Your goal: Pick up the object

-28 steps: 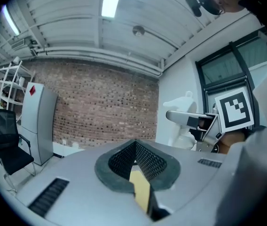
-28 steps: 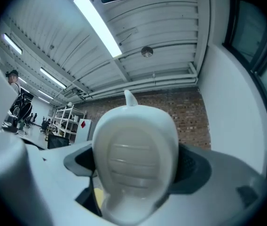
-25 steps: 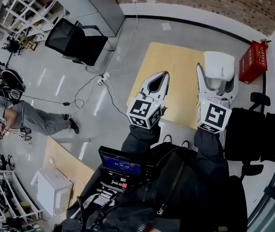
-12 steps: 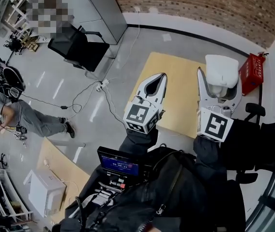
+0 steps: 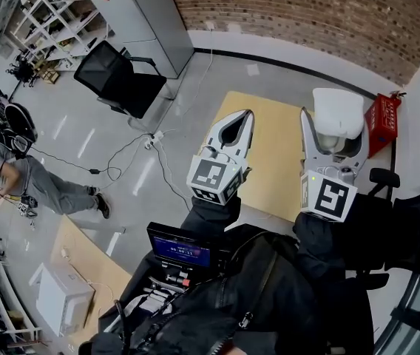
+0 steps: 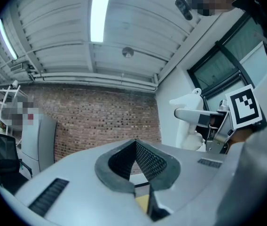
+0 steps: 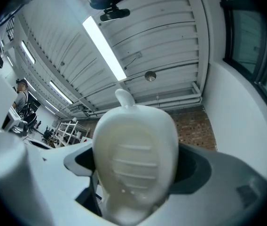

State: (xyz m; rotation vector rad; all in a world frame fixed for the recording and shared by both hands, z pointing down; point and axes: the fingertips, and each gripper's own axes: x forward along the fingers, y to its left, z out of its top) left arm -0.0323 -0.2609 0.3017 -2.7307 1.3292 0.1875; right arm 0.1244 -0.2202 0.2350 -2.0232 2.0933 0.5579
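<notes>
A white plastic object (image 5: 337, 115) with ribbed sides and a small stem on top is held up in the air, clear of the wooden table (image 5: 269, 135) below it. My right gripper (image 5: 333, 128) is shut on it, one jaw on each side. In the right gripper view the white object (image 7: 136, 154) fills the space between the jaws of the right gripper (image 7: 136, 175). My left gripper (image 5: 248, 115) hangs beside it to the left, shut with nothing in it. In the left gripper view the pads of the left gripper (image 6: 135, 145) meet, and the white object (image 6: 190, 102) shows at the right.
A red crate (image 5: 381, 115) stands right of the table by a brick wall (image 5: 306, 13). A black office chair (image 5: 117, 72) and a grey cabinet (image 5: 140, 13) stand at the upper left. Cables (image 5: 143, 146) cross the floor. A person (image 5: 18, 170) is at the far left. A small screen (image 5: 180, 248) sits near my body.
The head view has tilted so more brick wall shows. Both grippers stay side by side over the table, the right one still holding the white object.
</notes>
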